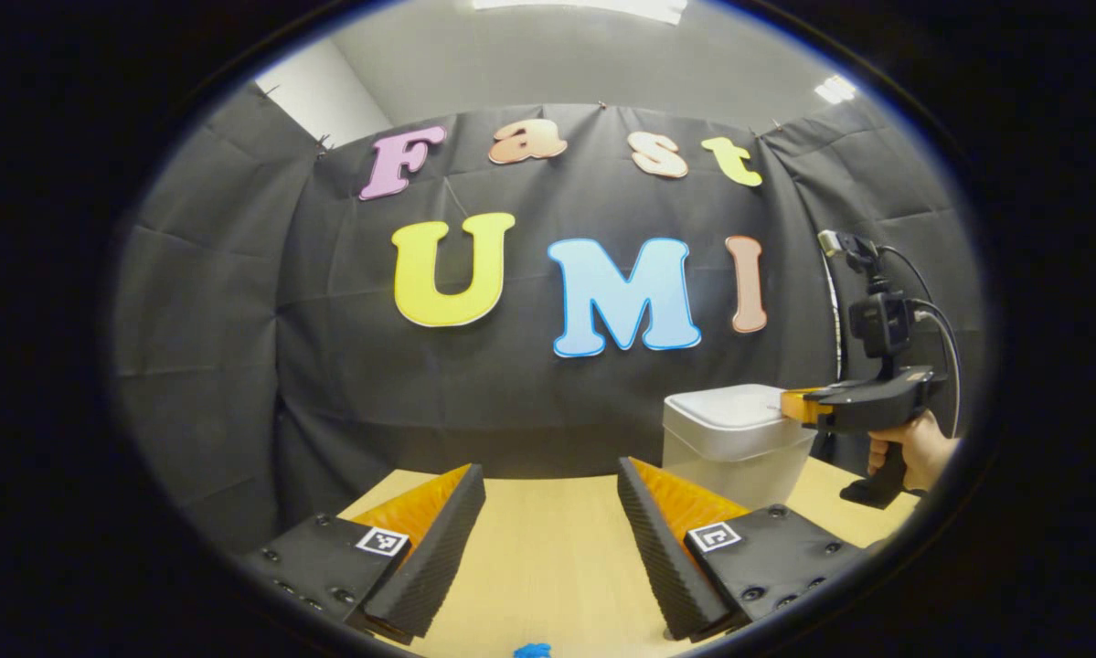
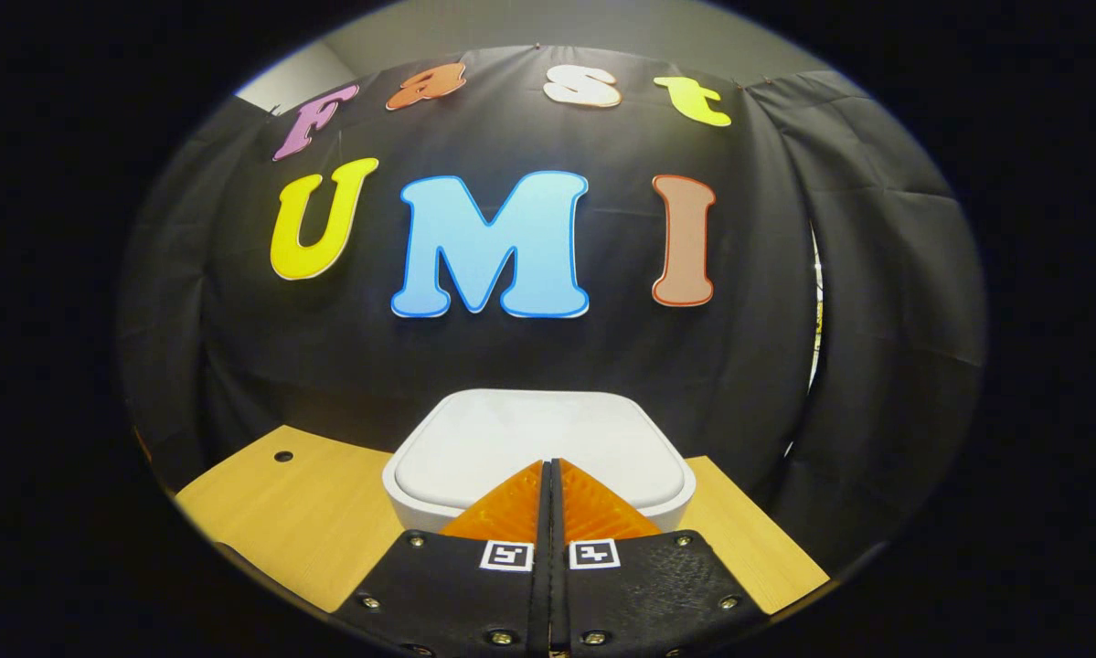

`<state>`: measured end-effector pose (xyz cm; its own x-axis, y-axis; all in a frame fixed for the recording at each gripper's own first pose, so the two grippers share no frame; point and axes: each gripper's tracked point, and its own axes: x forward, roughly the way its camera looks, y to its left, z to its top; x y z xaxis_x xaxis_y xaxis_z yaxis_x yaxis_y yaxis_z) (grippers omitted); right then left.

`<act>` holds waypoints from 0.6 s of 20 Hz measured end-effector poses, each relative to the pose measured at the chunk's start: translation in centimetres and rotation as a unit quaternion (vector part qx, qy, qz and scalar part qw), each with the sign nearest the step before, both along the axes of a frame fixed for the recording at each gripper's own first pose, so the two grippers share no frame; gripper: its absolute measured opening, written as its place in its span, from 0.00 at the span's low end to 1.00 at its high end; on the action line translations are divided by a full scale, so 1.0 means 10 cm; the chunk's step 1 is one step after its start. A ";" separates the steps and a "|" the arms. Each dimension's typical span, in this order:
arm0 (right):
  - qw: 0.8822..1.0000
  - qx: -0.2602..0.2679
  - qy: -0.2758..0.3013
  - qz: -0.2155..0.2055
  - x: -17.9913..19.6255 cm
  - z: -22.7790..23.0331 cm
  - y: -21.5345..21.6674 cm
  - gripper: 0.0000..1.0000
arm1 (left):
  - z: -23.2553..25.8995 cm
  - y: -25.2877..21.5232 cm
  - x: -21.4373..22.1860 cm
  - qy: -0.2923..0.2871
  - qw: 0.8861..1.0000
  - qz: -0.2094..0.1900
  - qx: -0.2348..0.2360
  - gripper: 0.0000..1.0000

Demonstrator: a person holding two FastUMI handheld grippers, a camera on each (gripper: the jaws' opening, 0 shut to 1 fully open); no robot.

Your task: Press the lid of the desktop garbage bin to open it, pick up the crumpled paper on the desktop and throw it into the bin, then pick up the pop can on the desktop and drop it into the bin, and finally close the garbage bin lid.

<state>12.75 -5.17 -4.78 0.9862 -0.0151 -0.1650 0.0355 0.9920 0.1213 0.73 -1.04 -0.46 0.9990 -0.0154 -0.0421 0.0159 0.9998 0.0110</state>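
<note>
A white desktop garbage bin (image 1: 735, 443) with its lid (image 2: 540, 443) down stands at the back right of the wooden table (image 1: 548, 557). In the right gripper view my right gripper (image 2: 550, 464) is shut, its tips just over the near edge of the lid. The left gripper view shows that same gripper (image 1: 799, 405) held by a hand (image 1: 918, 448), level with the lid's right side. My left gripper (image 1: 552, 475) stands open above the table with nothing between its fingers.
A small blue thing (image 1: 533, 651) peeks in at the bottom edge of the left gripper view. The table has a small hole (image 2: 282, 455) near its back left corner. Black cloth walls close the booth behind and to the sides.
</note>
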 end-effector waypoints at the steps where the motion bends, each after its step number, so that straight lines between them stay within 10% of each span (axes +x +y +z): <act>1: 1.000 0.000 0.009 0.004 0.02 -0.05 0.02 0.00 | -0.02 0.01 0.00 0.002 1.000 0.001 0.001 0.96; 12: 1.000 -0.015 0.002 0.009 -0.01 -0.07 0.02 0.01 | -0.03 -0.09 0.04 0.004 1.000 -0.011 -0.004 0.95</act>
<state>12.68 -4.92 -5.44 0.9855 -0.0029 -0.1695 0.0186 0.9956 0.0915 1.14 -1.96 -0.80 0.9981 -0.0379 -0.0493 0.0381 0.9993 0.0030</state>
